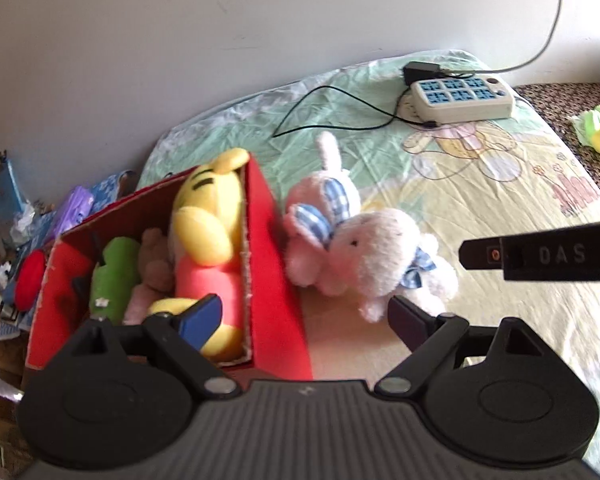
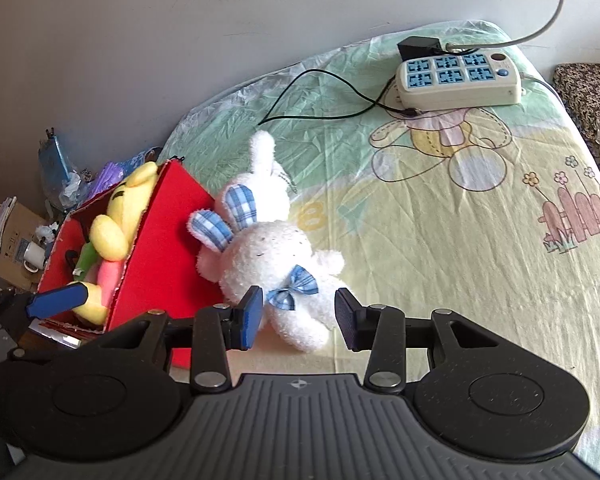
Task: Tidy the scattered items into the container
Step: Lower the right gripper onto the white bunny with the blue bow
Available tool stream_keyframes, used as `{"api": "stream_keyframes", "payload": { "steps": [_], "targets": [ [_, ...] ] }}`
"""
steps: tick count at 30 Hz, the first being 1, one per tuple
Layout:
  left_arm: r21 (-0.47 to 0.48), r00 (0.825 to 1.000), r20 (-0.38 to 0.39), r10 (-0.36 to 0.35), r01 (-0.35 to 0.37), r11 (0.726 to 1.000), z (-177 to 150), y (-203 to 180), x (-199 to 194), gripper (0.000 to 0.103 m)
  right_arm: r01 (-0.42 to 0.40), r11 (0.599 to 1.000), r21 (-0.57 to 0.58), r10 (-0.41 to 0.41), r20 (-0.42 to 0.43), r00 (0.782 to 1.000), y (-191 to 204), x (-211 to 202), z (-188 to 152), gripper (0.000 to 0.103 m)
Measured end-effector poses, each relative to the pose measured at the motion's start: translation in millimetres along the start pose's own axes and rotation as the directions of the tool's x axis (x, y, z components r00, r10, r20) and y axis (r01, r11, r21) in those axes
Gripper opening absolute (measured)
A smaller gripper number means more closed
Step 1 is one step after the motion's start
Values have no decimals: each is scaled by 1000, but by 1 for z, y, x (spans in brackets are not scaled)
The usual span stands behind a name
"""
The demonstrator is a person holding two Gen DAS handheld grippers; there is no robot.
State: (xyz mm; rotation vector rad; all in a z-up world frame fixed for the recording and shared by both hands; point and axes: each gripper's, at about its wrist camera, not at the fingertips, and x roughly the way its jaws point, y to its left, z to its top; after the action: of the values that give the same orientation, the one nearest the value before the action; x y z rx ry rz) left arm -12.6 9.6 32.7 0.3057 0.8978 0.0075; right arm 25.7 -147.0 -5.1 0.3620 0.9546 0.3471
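Toys (image 1: pixel 156 268) half-hidden under yellow bear (image 1: pixel 208 240), box (image 1: pixel 274 280) bottom cut off

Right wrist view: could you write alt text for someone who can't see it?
A white plush rabbit with blue checked ears and bow lies on a cartoon-print bed sheet, between the open fingers of the right gripper. Left of it, a red box holds a yellow plush toy; a power strip lies farther back.
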Motion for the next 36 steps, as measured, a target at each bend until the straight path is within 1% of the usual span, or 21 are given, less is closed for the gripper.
{"api": "stream_keyframes", "payload": {
  "steps": [3, 7, 11, 12, 15, 16, 19, 21, 24, 27, 29, 30, 32, 33, 34, 36],
  "targets": [
    [12, 996, 24, -91, 91, 996, -5, -9, 4, 90, 13, 1000, 24, -13, -3, 1000, -12, 1, 1, 43],
    [-13, 977, 26, -210, 211, 978, -12, -14, 13, 90, 12, 998, 68, -11, -26, 1000, -28, 7, 1, 43],
    [-11, 963, 37, -265, 266, 964, -18, -20, 23, 90, 20, 998, 65, -16, -52, 998, -35, 14, 0, 43],
    [-13, 959, 35, -282, 282, 959, -19, -21, 25, 90, 22, 998, 66, -18, -60, 998, -37, 16, -1, 43],
    [-30, 931, 30, -363, 364, 931, -23, -23, 32, 91, 9, 997, 79, -3, -85, 996, -45, 22, -1, 43],
    [-35, 927, 30, -374, 374, 927, -23, -25, 35, 91, 5, 997, 82, 3, -93, 996, -48, 24, 0, 43],
    [-65, 927, 52, -371, 374, 925, -23, -23, 41, 92, -6, 998, 61, 12, -106, 994, -52, 27, 9, 43],
    [-106, 921, 62, -384, 389, 915, -22, -19, 47, 94, -21, 999, 33, 24, -114, 993, -51, 29, 18, 43],
    [-179, 911, 41, -410, 410, 894, -22, -16, 61, 94, -38, 999, -3, 37, -127, 991, -48, 37, 31, 44],
    [-236, 908, 21, -419, 412, 880, -22, -14, 73, 94, -72, 997, -7, 71, -144, 987, -44, 50, 41, 49],
    [-249, 909, 9, -417, 406, 879, -23, -13, 77, 94, -96, 995, 15, 97, -149, 984, -42, 60, 45, 50],
    [-256, 912, 10, -409, 398, 881, -23, -12, 78, 95, -112, 993, 33, 115, -149, 982, -42, 64, 47, 51],
    [-271, 925, 19, -380, 370, 888, -22, -10, 80, 96, -149, 986, 72, 159, -150, 976, -40, 74, 51, 51],
    [-274, 927, 28, -375, 368, 889, -21, -9, 80, 96, -164, 982, 90, 176, -151, 973, -39, 79, 52, 51],
    [-270, 927, 37, -372, 368, 890, -20, -8, 81, 96, -177, 978, 105, 192, -151, 970, -39, 83, 52, 51],
    [-242, 934, 50, -354, 355, 903, -18, -10, 82, 96, -192, 971, 145, 212, -144, 966, -41, 91, 53, 51]
  ]
}}
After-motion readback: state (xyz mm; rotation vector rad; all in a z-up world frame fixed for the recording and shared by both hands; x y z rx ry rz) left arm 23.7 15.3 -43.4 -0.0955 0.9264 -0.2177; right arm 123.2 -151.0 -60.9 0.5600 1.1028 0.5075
